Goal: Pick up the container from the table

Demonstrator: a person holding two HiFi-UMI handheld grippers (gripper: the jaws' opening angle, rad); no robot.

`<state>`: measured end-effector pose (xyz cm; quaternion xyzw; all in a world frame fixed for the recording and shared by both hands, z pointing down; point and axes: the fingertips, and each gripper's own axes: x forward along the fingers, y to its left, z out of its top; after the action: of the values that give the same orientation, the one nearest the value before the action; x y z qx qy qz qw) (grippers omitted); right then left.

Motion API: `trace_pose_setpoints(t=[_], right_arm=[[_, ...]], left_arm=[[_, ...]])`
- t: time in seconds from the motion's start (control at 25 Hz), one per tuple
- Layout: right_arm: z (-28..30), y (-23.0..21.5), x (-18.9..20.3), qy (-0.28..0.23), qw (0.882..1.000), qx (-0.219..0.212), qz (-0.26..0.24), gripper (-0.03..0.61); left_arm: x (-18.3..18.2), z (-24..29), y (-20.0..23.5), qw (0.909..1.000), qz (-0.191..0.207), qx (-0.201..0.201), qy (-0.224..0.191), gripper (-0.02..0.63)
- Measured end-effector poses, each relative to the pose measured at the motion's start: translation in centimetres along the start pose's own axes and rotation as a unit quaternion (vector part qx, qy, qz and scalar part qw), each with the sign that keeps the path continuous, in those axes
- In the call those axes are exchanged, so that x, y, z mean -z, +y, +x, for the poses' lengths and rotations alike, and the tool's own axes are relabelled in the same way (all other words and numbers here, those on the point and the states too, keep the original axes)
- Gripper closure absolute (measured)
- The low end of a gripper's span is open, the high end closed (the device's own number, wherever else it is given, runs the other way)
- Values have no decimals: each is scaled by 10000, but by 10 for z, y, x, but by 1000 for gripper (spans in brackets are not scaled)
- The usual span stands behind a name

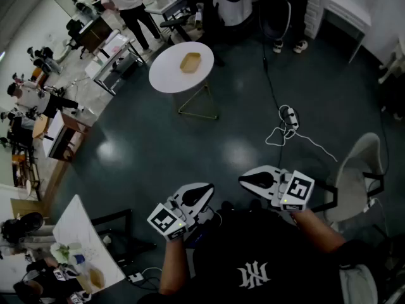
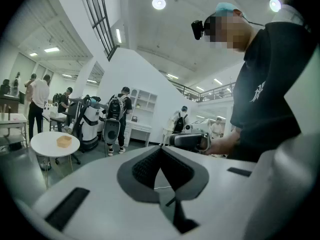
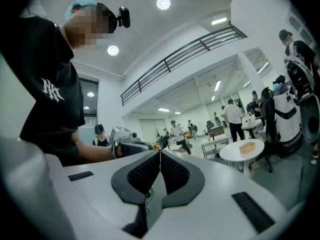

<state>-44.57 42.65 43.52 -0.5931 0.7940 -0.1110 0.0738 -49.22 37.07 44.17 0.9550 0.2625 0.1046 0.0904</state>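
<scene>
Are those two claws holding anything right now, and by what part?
Nothing is held. The left gripper and right gripper are both shut and empty; the tan container sits untouched on the round white table.

Ahead of you, well apart from where you stand, a round white surface (image 1: 163,78) rests on thin metal legs (image 1: 197,108) on the dark, glossy floor (image 1: 209,151). On it lies a small tan container (image 1: 190,62), open at the top and set near the middle of the top, with bare white all around it. On the floor to your right of the surface lies a white power strip (image 1: 290,114), and its pale cord (image 1: 302,139) trails in loose loops toward you.
</scene>
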Motion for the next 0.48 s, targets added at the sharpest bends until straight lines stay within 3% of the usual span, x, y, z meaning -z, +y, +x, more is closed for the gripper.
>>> trace_pose_setpoints(t=[0.12,0.48], right_arm=[[1,6,-13,-323,9994,77,-119,541],[3,17,-18,-490,9971,572,-111,541]], left_arm=[[-8,-2,-2,9998,-52,140,-113,611],[-17,8,-14,9963,359,777,-38,611]])
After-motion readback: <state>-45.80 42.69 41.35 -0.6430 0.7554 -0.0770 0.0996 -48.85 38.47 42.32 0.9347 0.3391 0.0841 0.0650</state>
